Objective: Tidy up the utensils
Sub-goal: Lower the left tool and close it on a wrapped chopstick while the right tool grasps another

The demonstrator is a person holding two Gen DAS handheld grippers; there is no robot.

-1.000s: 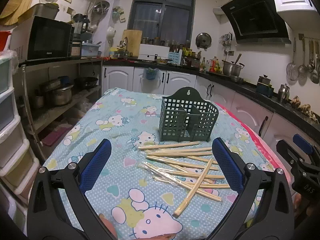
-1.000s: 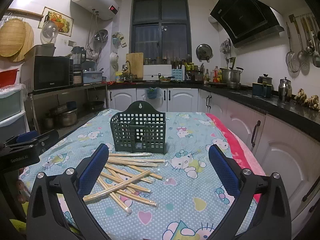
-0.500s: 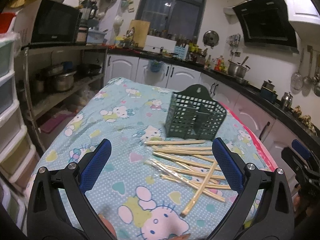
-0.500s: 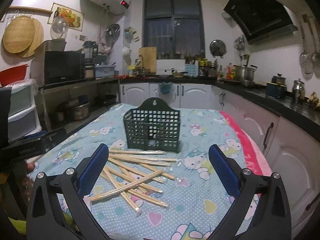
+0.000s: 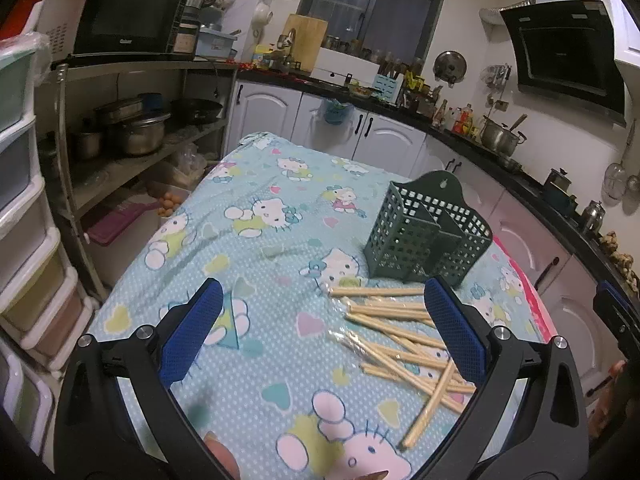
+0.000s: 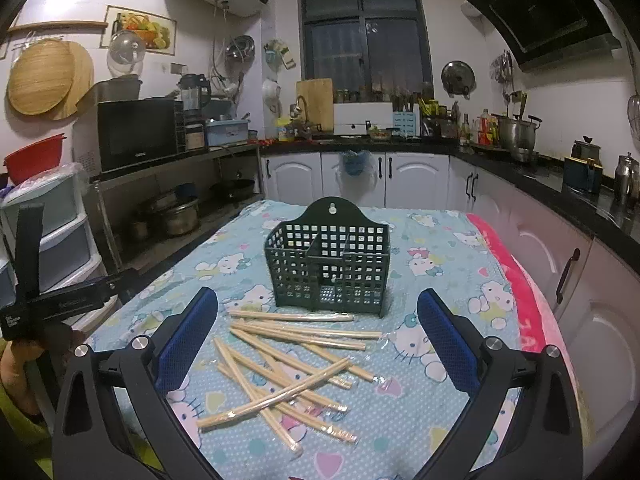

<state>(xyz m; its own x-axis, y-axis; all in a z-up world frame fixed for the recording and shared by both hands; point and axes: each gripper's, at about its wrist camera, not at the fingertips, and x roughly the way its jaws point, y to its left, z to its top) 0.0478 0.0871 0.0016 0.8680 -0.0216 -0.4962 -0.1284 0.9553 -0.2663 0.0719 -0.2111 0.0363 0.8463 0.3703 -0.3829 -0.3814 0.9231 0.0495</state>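
at 6 o'clock of the green slotted holder [image 6: 328,266], right gripper [image 6: 318,344] and left gripper [image 5: 320,330] gape wide, empty; suggest pinching one wrapped chopstick [image 6: 276,397] mid-length.

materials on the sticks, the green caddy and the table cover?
Pale wooden chopsticks: likely bamboo or wood, matte tan, in glinting clear plastic sleeves. Dark green perforated caddy: apparently moulded plastic, square-hole grid walls, slight sheen. Light blue cartoon-cat cloth: printed fabric, matte, visibly wrinkled.
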